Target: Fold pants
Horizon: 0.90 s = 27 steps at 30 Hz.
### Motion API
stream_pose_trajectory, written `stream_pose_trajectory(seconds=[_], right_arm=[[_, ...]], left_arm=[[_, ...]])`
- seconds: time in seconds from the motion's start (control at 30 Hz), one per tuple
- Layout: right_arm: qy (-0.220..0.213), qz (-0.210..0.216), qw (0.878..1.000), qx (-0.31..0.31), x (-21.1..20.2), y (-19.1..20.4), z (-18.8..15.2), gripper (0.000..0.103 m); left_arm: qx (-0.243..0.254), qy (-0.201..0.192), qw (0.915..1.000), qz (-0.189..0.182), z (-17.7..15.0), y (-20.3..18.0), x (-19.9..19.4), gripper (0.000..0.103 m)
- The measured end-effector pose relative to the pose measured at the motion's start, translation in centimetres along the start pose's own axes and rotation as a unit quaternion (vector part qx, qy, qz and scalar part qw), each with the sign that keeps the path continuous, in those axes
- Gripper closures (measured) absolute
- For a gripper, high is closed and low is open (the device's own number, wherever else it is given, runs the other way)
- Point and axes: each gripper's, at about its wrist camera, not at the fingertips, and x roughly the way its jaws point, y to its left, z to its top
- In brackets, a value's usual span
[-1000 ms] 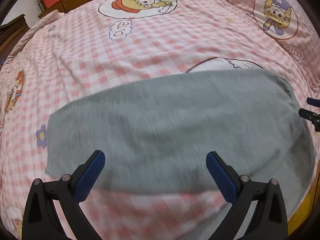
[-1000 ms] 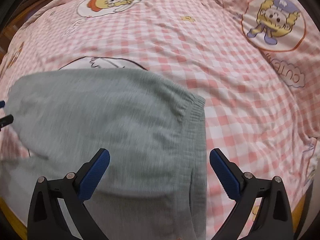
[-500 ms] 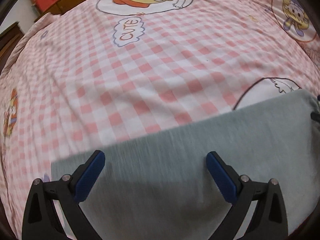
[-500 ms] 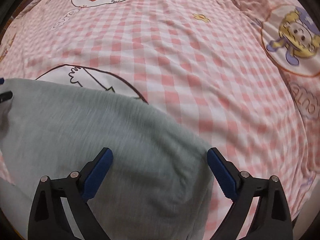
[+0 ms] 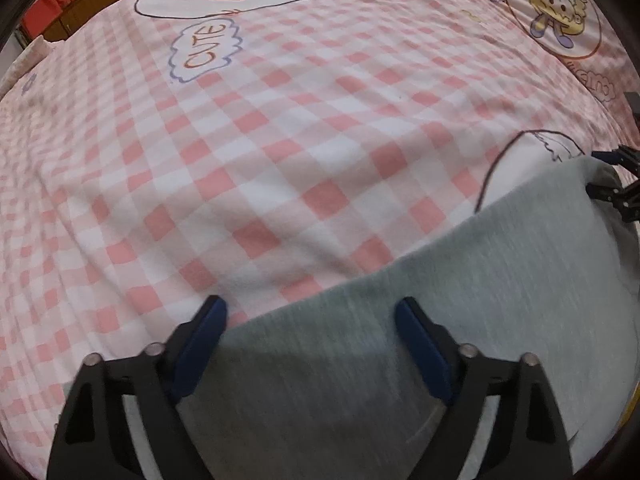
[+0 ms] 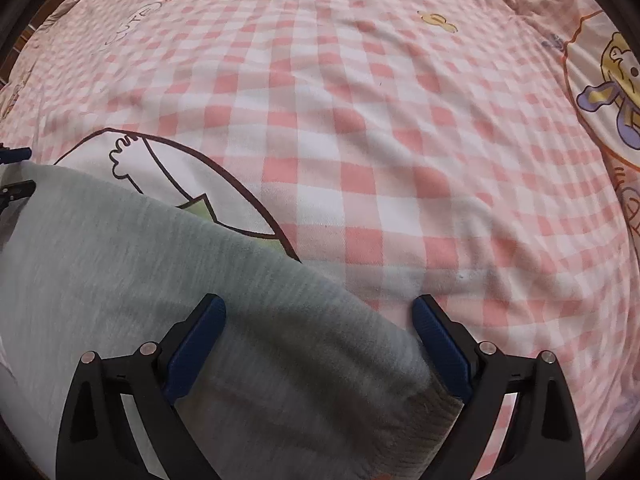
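Pants [image 5: 460,320] of soft grey knit lie between both grippers' spread blue fingers [image 5: 202,342].

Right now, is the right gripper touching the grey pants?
Cannot tell. In the right wrist view the right gripper stands open astride the grey pants; no contact or gap is plainly visible.

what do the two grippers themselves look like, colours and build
Both match: the left gripper and right gripper each have two black, angular fingers with triangular cut-outs and silver round screw heads, tipped with dark blue ribbed pads. No cables, markings or sleeves are visible.
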Motion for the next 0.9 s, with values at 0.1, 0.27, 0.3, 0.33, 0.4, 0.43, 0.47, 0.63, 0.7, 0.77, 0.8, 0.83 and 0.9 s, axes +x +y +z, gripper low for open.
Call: stream_pose_trajectory(seconds=[0.1,0.27,0.3,0.33,0.4,0.43,0.47,0.63,0.7,0.77,0.8,0.83,0.9], right_arm=[[0.001,0.007,1.000,0.005,-0.1,-0.1,0.0,0.016],[-0.008,0.020,1.000,-0.018,-1.4,1.4,-0.7,0.084],[-0.010,0.019,1.000,-0.022,-1.7,1.5,-0.8,0.091],[-0.013,0.019,0.999,-0.024,-2.0,1.5,-0.9,0.094],[-0.027,0.027,0.999,-0.023,-2.9,1.3,-1.2,0.096],[-0.035,0.033,0.999,-0.017,-3.6,1.0,-1.3,0.097],[-0.045,0.041,0.998,-0.009,-4.3,0.7,-1.5,0.097],[-0.084,0.059,0.995,-0.012,-8.6,0.9,-3.0,0.097],[-0.092,0.059,0.994,-0.022,-10.3,2.1,-3.8,0.097],[-0.103,0.058,0.992,-0.034,-12.0,2.9,-5.3,0.097],[-0.108,0.056,0.992,-0.038,-12.9,3.3,-5.9,0.097],[-0.113,0.056,0.991,-0.038,-13.7,3.7,-6.7,0.097],[-0.121,0.060,0.990,-0.038,-15.1,4.1,-8.3,0.097]], left_arm=[[0.009,-0.009,0.9998,-0.013,-0.3,-0.8,-0.6,0.052],[0.027,-0.008,0.9995,-0.011,-0.9,-2.1,-1.9,0.096],[0.029,-0.012,0.9995,-0.010,-1.0,-2.3,-2.3,0.096],[0.027,-0.017,0.9994,-0.010,-1.1,-2.3,-2.9,0.097],[0.017,-0.031,0.9993,-0.016,-1.2,-2.3,-3.8,0.098],[0.008,-0.040,0.9989,-0.021,-1.2,-2.0,-4.5,0.098],[0.003,-0.049,0.9985,-0.024,-1.5,-1.9,-5.3,0.098],[-0.008,-0.086,0.9957,-0.032,-3.8,-1.6,-9.7,0.098],[-0.011,-0.096,0.9949,-0.029,-5.1,-2.0,-11.6,0.098],[-0.017,-0.096,0.9949,-0.026,-6.1,-2.5,-12.9,0.098],[-0.023,-0.096,0.9949,-0.024,-7.1,-3.0,-13.8,0.098],[-0.029,-0.094,0.9949,-0.023,-7.8,-3.4,-14.4,0.098],[-0.042,-0.091,0.9948,-0.019,-9.7,-4.3,-15.8,0.098]])
